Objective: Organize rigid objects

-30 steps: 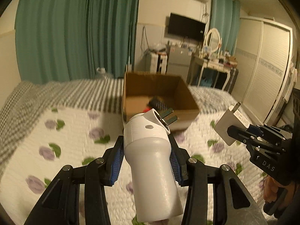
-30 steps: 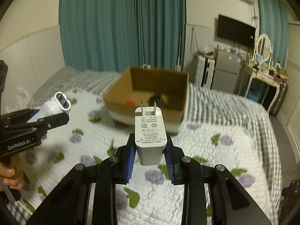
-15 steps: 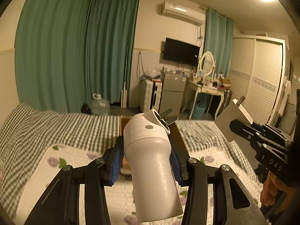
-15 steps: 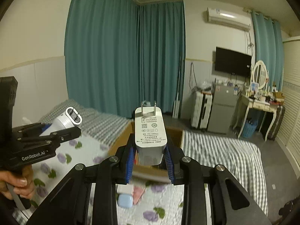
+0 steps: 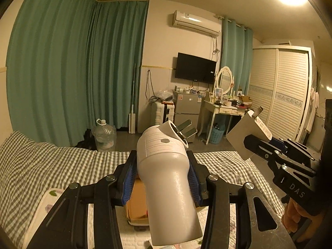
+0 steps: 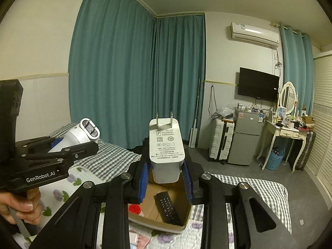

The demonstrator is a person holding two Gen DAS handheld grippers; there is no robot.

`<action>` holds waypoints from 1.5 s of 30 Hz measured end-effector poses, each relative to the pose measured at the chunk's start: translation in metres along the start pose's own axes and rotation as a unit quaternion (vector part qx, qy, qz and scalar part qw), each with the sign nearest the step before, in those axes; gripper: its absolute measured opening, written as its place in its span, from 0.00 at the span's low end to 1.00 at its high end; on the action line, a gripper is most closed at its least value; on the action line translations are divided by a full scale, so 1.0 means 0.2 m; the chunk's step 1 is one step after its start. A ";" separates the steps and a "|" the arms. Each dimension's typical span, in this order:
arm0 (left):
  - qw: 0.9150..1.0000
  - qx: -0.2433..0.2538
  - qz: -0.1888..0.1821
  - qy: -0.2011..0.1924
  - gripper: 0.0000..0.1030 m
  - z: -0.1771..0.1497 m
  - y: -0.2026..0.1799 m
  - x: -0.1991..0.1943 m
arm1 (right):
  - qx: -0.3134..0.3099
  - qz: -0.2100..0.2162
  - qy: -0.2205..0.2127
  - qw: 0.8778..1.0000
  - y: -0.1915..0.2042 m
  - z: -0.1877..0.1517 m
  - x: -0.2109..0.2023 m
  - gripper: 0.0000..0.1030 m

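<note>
Green curtains (image 5: 72,72) and a wall-mounted television (image 5: 195,68) now fill both wrist views, where a second ago the flowered bed (image 6: 68,181) and the open cardboard box (image 6: 159,217) dominated: both grippers have risen and tipped upward with their loads. The left gripper (image 5: 161,178) stays clamped on a white cylindrical plug adapter (image 5: 166,176), prongs pointing far; the right gripper (image 6: 165,178) stays clamped on a white phone charger (image 6: 166,147), prongs up. Each load hangs above the box, so the drop appears close, though neither item is released. In the left view, the adapter and jaws hide nearly all of the box; only a brown strip shows. The right view reveals part of its floor, with a black remote (image 6: 168,211) and something red (image 6: 134,208) too obscured to identify. Whatever lies at the near edge of the bed is cut off.
</note>
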State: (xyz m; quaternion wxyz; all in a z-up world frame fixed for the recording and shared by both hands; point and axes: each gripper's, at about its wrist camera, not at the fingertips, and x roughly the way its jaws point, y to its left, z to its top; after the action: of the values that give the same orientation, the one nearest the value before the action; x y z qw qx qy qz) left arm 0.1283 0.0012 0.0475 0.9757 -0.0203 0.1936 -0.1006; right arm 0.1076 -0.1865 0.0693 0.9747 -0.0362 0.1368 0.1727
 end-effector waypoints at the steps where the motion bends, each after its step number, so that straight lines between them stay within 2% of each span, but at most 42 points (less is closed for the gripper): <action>1: 1.000 0.000 0.001 0.005 0.45 0.00 0.00 0.04 | 0.000 -0.002 0.001 1.000 -0.01 0.00 0.03 0.28; 9: 0.999 -0.003 -0.005 0.042 0.45 -0.04 0.02 0.36 | 0.002 -0.001 0.039 0.999 -0.10 -0.10 0.36 0.28; 18: 0.995 -0.013 -0.008 0.100 0.45 -0.20 0.04 0.71 | 0.008 -0.001 0.110 0.994 -0.20 -0.36 0.75 0.28; 28: 0.983 -0.015 -0.002 0.183 0.45 -0.42 0.09 1.03 | 0.011 -0.002 0.200 0.980 -0.32 -0.65 1.11 0.28; 31: 0.979 -0.020 -0.001 0.202 0.45 -0.47 0.09 1.08 | 0.008 -0.007 0.220 0.975 -0.33 -0.70 1.17 0.28; 34: 0.980 -0.018 0.005 0.199 0.45 -0.47 0.09 1.09 | 0.002 -0.006 0.234 0.972 -0.32 -0.73 1.20 0.28; 39: 0.979 -0.012 0.015 0.202 0.47 -0.47 0.08 1.11 | -0.009 -0.018 0.231 0.973 -0.31 -0.73 1.20 0.28; 45: 0.976 -0.048 0.004 0.210 0.48 -0.44 0.13 1.08 | -0.005 -0.026 0.220 0.975 -0.31 -0.68 1.12 0.28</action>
State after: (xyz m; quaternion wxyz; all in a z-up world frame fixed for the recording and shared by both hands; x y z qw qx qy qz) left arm 0.2958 -0.0186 -0.1158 0.9115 -0.0445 0.3990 -0.0895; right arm 0.2964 -0.1879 -0.1224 0.9248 -0.0820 0.3459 0.1355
